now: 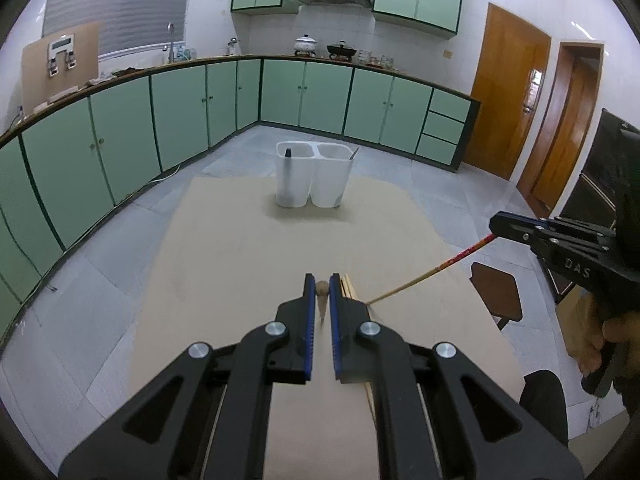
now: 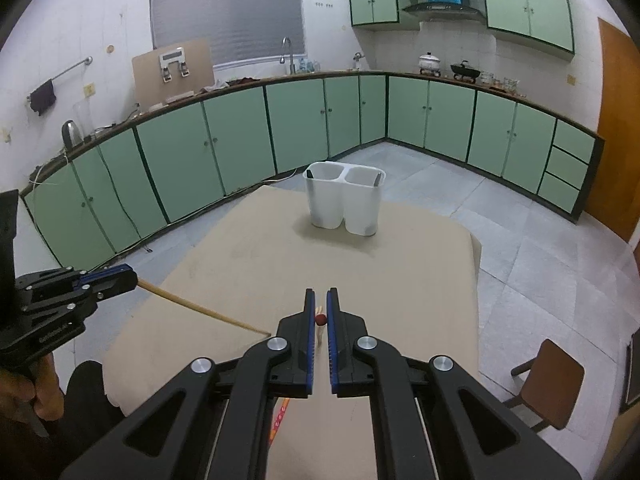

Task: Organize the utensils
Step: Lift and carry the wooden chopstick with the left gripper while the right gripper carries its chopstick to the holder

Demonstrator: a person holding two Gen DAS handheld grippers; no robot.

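Note:
My left gripper (image 1: 321,280) is shut on a tan wooden chopstick (image 1: 322,289), seen end-on between the blue pads. From the right wrist view the same gripper (image 2: 134,278) holds that chopstick (image 2: 204,312) slanting down toward the table. My right gripper (image 2: 320,294) is shut on a red-topped chopstick (image 2: 320,321). In the left wrist view it (image 1: 496,226) holds the chopstick (image 1: 432,266) with the tan tip low over the table. A white two-compartment holder (image 1: 314,180) (image 2: 344,200) stands at the table's far end, a dark handle in its left cup and a thin grey utensil in its right.
More chopsticks (image 1: 349,286) lie on the tan table (image 1: 240,240) beside my left gripper's right finger. A red patterned chopstick (image 2: 280,416) shows under the right gripper. A brown chair (image 1: 496,292) (image 2: 552,384) stands right of the table. Green cabinets line the walls.

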